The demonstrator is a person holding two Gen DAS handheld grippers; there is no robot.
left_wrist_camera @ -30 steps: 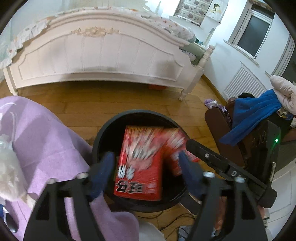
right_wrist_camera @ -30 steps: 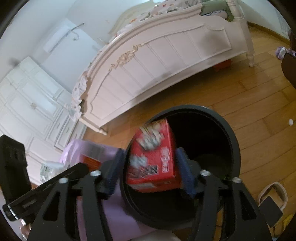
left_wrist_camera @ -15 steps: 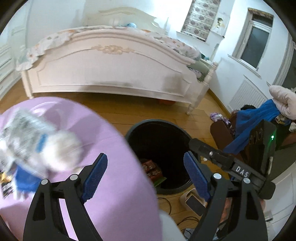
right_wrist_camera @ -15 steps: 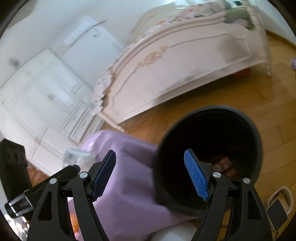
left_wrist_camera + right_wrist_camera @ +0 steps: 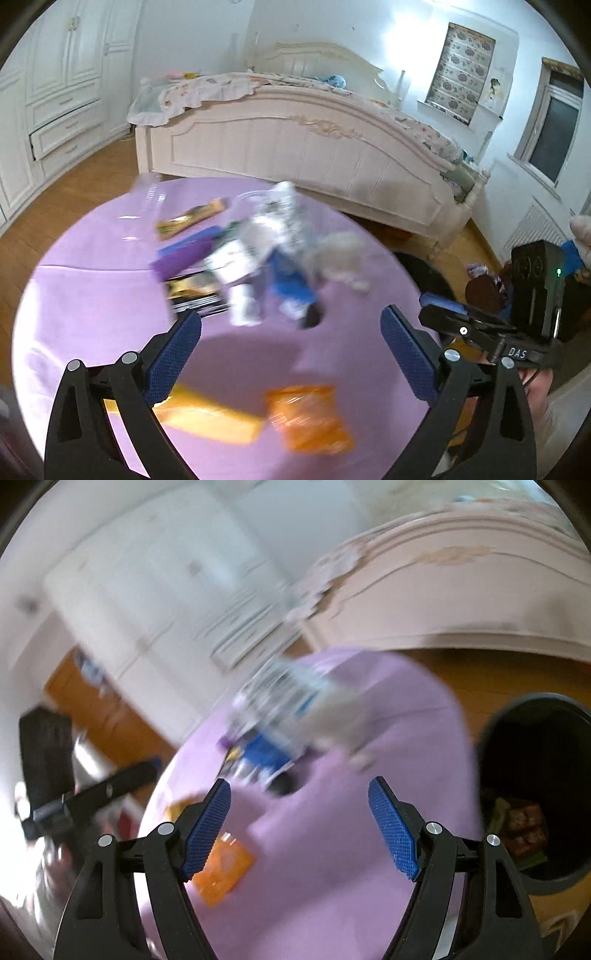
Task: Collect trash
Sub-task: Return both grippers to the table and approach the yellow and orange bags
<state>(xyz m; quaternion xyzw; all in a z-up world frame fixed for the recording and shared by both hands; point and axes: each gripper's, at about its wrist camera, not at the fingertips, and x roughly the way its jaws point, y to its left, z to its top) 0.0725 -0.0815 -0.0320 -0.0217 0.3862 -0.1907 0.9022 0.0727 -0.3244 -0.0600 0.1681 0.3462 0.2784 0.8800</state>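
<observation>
Two wrist cameras look down across a round purple table (image 5: 92, 302) toward a white bed (image 5: 295, 147).

The left view faces the table squarely from close above, bed across the upper frame. The right view, tilted and blurred, sees the same table (image 5: 369, 849) at centre, with a black bin (image 5: 576, 871) at right. Both share the litter pile (image 5: 258, 251) mid-table (image 5: 295, 709) and an orange packet (image 5: 310, 417) low in frame (image 5: 225, 867).

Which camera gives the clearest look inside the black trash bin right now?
The right wrist view. The black trash bin sits at its right edge with the mouth facing the camera, and red boxes show at the bottom. In the left wrist view only a dark sliver of the bin peeks past the purple table; nothing inside shows.
</observation>
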